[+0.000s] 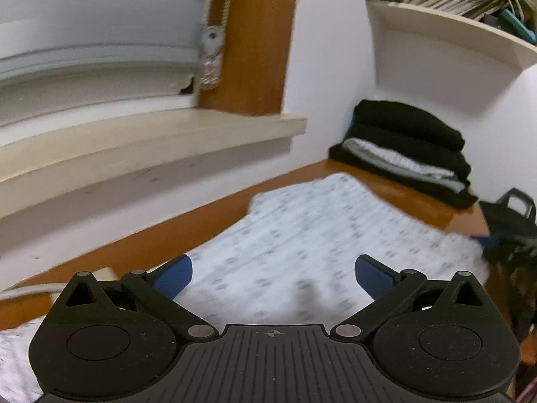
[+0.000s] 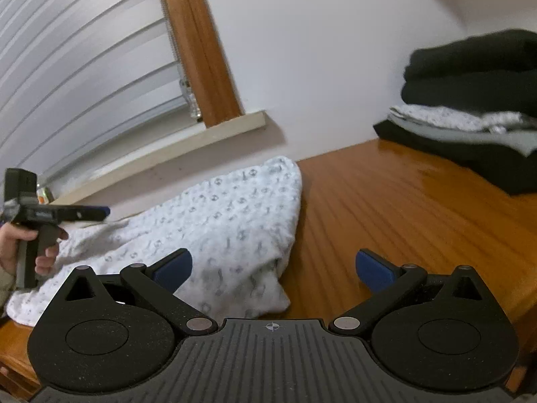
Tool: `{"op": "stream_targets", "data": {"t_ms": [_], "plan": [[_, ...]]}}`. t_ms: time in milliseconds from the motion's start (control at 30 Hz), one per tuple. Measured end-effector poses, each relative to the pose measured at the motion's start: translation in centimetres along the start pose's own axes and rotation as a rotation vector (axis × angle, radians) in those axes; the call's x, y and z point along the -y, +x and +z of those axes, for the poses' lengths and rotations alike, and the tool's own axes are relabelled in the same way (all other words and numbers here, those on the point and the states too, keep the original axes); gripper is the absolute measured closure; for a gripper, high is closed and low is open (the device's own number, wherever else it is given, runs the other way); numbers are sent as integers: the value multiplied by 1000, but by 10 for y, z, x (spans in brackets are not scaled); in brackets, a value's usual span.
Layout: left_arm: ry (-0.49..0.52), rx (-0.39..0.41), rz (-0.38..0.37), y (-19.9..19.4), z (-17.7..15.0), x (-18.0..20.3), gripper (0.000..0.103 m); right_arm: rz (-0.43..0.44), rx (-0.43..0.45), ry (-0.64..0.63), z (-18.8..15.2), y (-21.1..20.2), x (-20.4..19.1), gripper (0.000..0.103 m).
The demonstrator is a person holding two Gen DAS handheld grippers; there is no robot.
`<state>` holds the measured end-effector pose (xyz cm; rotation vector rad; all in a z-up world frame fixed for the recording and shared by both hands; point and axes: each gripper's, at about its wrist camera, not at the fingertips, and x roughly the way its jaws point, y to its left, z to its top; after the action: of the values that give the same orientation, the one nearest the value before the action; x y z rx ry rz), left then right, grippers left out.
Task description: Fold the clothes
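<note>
A white garment with a small grey print (image 1: 302,235) lies spread on the wooden table (image 1: 402,205). My left gripper (image 1: 273,268) hovers just over it, jaws wide open, nothing between the blue pads. In the right wrist view the same garment (image 2: 218,221) lies folded over, with its rounded edge toward the bare wood (image 2: 402,218). My right gripper (image 2: 273,265) is open and empty above that edge. The left gripper (image 2: 100,213), held by a hand (image 2: 13,248), shows at the far left over the cloth.
A stack of folded clothes, black with a white patterned layer (image 1: 402,147) (image 2: 470,100), stands at the table's back right by the wall. A window sill (image 1: 151,134) and blind run along the back left. A shelf of books (image 1: 453,16) hangs above the stack.
</note>
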<state>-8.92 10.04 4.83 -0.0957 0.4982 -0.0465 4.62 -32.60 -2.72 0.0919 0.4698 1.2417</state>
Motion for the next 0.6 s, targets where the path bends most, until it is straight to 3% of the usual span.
{"op": "stream_targets", "data": {"t_ms": [133,333,433,500,600], "plan": [[28,-6,-45,12,12,44,0,-55,34,-30,-7,-15,2,0],[51,-49,-231,49,14,124,2,-153,96,-45,1,-37,17,0],[194,-91,-206,63,9,172,16,-213,97,-114,3,-42,18,0],[259,-144,-211,72,4,193,34,-233,90,-167,3,-42,15,1],[304,-190,-197,84,-5,206,39,-228,81,-205,1,-40,12,2]]}}
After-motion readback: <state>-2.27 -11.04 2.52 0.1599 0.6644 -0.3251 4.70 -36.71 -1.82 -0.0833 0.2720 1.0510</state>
